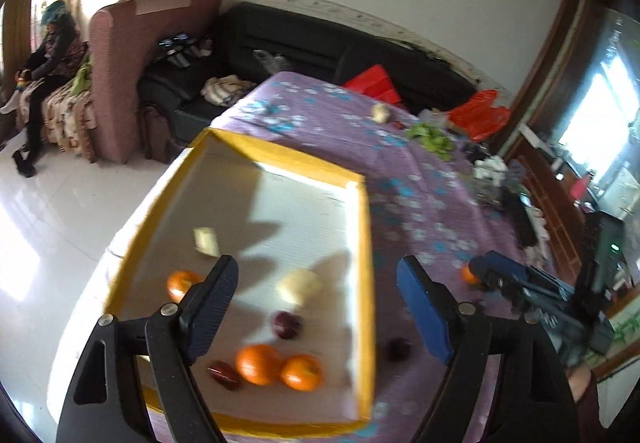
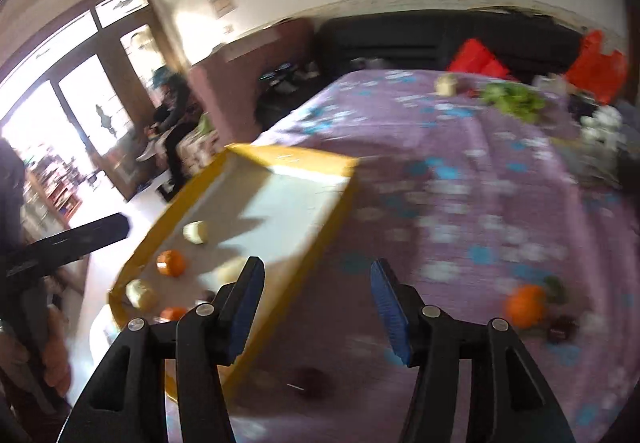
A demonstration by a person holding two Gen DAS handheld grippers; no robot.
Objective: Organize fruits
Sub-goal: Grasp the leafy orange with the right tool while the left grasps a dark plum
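Note:
A yellow-rimmed tray (image 1: 362, 243) with a white floor lies on the purple flowered tablecloth (image 1: 420, 179). In it lie oranges (image 1: 258, 363), a dark red apple (image 1: 286, 324), a red date (image 1: 224, 375) and pale fruit pieces (image 1: 300, 285). My left gripper (image 1: 316, 307) hovers open and empty over the tray. A dark plum (image 1: 398, 349) lies on the cloth just right of the tray. My right gripper (image 2: 316, 307) is open and empty over the cloth beside the tray (image 2: 332, 199). An orange (image 2: 526, 305) and a dark fruit (image 2: 562, 327) lie on the cloth at the right; another dark fruit (image 2: 312, 383) lies below the gripper.
Green vegetables (image 1: 432, 137), a pale fruit (image 1: 380, 111), red bags (image 1: 480, 113) and clutter sit at the table's far side. A black sofa (image 1: 300, 39) stands behind. A person (image 1: 48, 75) sits at the left. The right gripper shows in the left wrist view (image 1: 520, 283).

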